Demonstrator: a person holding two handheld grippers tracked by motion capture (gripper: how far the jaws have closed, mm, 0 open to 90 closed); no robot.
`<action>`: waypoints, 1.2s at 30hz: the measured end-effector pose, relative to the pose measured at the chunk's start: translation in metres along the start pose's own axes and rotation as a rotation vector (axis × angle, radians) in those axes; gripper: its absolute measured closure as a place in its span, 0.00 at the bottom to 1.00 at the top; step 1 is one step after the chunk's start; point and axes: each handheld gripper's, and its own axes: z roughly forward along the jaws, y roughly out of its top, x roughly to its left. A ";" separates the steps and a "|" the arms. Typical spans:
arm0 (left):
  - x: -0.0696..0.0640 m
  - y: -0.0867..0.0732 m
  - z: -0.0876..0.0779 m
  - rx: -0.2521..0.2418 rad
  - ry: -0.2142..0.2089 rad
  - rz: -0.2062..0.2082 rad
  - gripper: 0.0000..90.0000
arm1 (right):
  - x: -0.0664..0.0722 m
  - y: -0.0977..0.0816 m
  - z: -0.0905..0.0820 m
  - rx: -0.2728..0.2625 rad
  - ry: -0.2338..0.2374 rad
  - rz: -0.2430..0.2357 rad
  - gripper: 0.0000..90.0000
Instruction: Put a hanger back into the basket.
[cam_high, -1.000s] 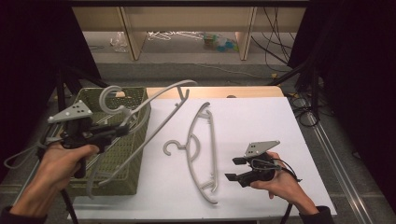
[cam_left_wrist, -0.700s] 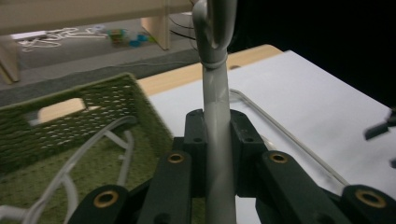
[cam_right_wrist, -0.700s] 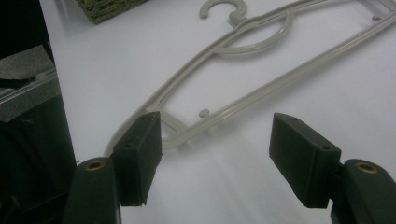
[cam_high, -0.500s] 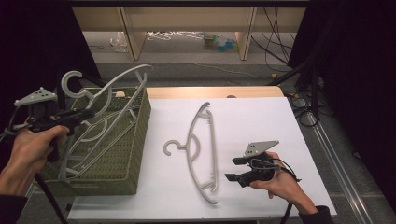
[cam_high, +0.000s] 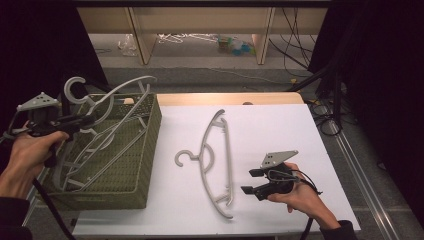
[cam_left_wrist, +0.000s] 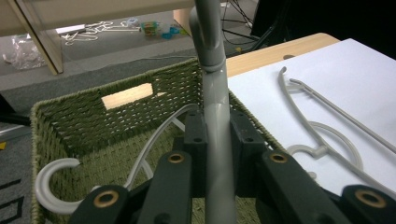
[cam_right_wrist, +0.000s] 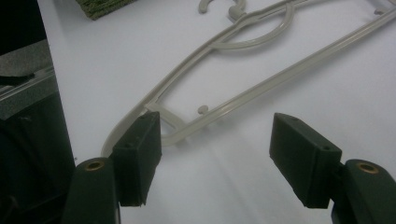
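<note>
Gripping a grey hanger (cam_high: 107, 100) over the green basket (cam_high: 145, 150), the left gripper (cam_high: 75, 121) risks snagging stacked hangers; the right gripper (cam_high: 252, 181) waits open.

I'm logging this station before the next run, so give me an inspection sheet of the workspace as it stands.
Surface: white tabletop, wooden strip at far edge.
Job's things: one grey hanger flat on the table; held hanger above the green basket; another lies inside.
Clutter: nothing seen on the table.
Grippers: left gripper shut on held hanger; right gripper open, by the flat hanger's end.
Cables: black cables on the floor.
Surroundings: wooden shelving, scattered items beneath.
</note>
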 end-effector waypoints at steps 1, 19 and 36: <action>0.003 -0.001 0.001 0.004 -0.003 -0.004 0.88 | 0.000 0.000 0.000 0.002 0.000 -0.001 0.39; 0.036 -0.019 0.014 0.081 0.002 -0.034 0.88 | 0.000 -0.001 0.001 0.016 0.005 -0.006 0.39; 0.038 -0.036 0.018 0.108 -0.066 -0.022 0.87 | -0.001 -0.001 0.002 0.020 -0.007 -0.004 0.39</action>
